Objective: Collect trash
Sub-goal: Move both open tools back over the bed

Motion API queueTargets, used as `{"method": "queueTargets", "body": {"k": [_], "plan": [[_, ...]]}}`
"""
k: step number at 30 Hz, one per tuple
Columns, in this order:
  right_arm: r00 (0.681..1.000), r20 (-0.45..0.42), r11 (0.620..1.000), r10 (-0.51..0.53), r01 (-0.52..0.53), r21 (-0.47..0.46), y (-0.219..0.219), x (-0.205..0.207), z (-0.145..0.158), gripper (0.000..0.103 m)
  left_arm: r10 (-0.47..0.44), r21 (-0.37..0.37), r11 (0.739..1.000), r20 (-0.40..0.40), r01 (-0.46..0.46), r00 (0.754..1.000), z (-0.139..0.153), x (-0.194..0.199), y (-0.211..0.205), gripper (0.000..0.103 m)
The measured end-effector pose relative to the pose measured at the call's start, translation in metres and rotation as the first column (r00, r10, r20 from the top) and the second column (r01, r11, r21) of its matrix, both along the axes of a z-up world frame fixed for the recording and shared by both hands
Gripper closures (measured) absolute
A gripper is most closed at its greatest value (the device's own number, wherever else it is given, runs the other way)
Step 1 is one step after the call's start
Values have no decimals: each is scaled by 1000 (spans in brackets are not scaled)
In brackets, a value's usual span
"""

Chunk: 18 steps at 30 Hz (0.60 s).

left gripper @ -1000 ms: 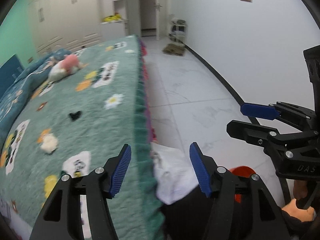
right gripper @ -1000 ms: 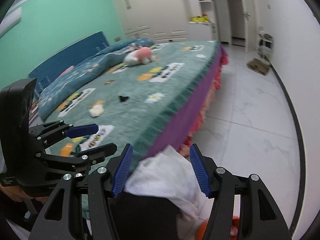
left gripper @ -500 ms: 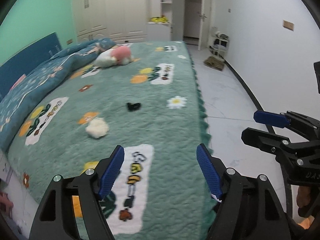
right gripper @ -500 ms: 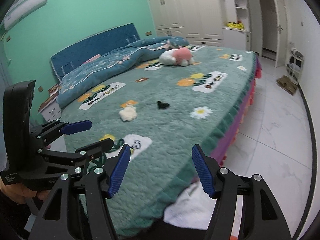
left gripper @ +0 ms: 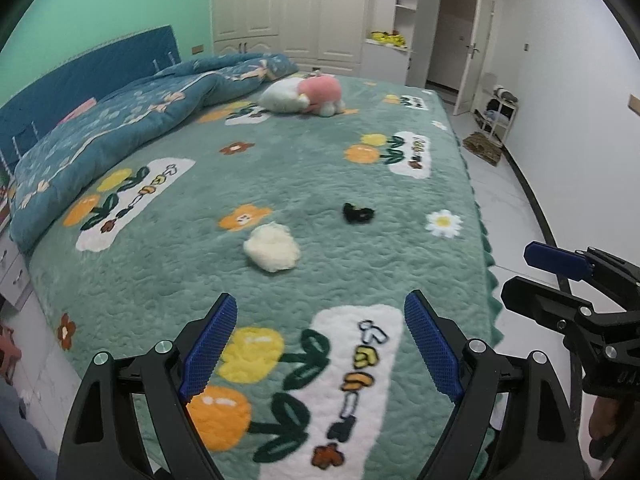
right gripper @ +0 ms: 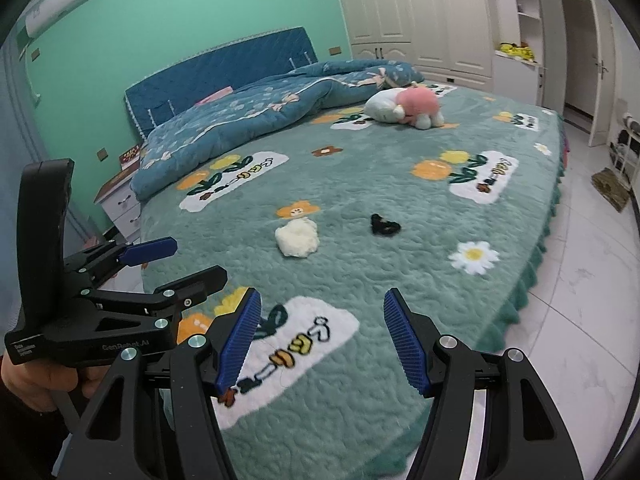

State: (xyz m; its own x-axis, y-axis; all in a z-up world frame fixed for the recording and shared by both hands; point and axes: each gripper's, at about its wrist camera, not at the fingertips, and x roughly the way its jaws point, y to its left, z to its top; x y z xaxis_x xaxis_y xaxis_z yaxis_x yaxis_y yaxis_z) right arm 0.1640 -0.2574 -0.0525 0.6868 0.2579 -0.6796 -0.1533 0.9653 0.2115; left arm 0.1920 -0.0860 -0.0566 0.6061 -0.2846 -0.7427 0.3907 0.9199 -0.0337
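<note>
1. Where the room opens out below both cameras, a wide bed fills most of the view, covered by a green quilted spread with flower and fruit patches.
2. A blue floral duvet lies bunched along the bed's far left side, below a blue headboard.
3. A pink and white plush toy rests near the far end of the bed.
4. The left tool hovers over the near edge of the bed, its blue-padded jaws spread wide and gripping nothing.
5. The right tool hovers just beside it, likewise released and empty.
6. A crumpled white wad of trash sits on the spread, ahead of both tools and apart from them.
7. A small black scrap lies near the wad, a little farther away and to its right.
</note>
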Motion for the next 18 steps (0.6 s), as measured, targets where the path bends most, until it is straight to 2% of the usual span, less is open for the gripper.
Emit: {"method": "queueTargets", "body": {"k": [18], "plan": [[997, -70, 1000, 16, -14, 26, 4, 95, -32, 35, 57, -3, 998, -119, -58, 991, -36, 85, 10, 18]]}}
